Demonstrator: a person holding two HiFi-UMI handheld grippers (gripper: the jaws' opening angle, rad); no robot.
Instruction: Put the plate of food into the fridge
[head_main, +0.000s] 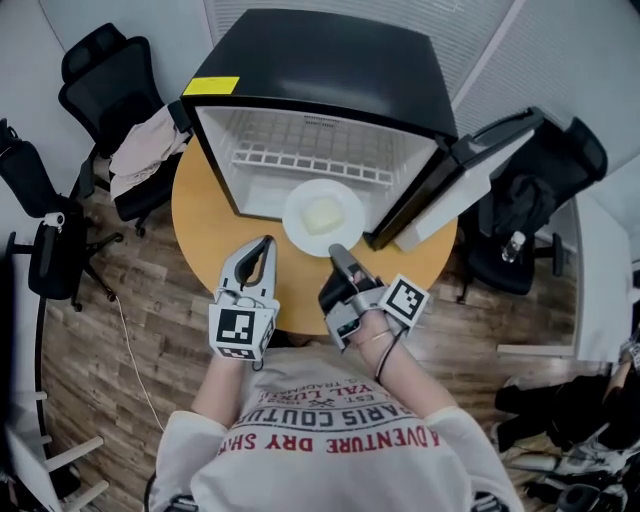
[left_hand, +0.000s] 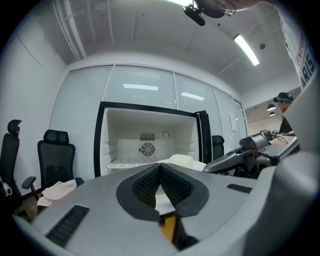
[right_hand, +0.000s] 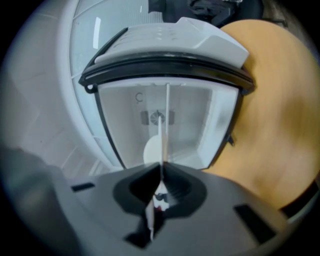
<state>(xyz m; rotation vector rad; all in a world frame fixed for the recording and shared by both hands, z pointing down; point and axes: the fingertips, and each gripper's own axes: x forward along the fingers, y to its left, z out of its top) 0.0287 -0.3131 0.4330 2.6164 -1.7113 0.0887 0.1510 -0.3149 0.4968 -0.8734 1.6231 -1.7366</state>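
- The fridge (head_main: 320, 60) stood on the round wooden table (head_main: 200, 225) with its door (head_main: 452, 180) swung wide to the right, so the opening step looked done to me.
- The plate (head_main: 300, 238), with a pale lump of food (head_main: 322, 214) on it, sat at the mouth of the fridge. Part of it was over the white floor under the wire shelf (head_main: 310, 160), and the near rim was over the table edge.
- My right gripper (head_main: 335, 250) was rolled onto its side and clamped on the plate's near rim. In the right gripper view the plate (right_hand: 163, 117) ran as a thin white line straight out from the closed jaws.
- My left gripper (head_main: 268, 243) had its jaws together on nothing, just beside the plate's left edge. I could not tell whether it touched the plate.
- I judged the task better than half done. What remained was to push the plate fully inside, let go, draw both grippers out and perhaps shut the door.
- The fridge filled most of the small table, leaving little room in front of it.
- Black office chairs (head_main: 100, 60) ringed the table, one draped with light clothing (head_main: 145, 150). The room had a wood-plank floor (head_main: 120, 330) and pale blinds behind.
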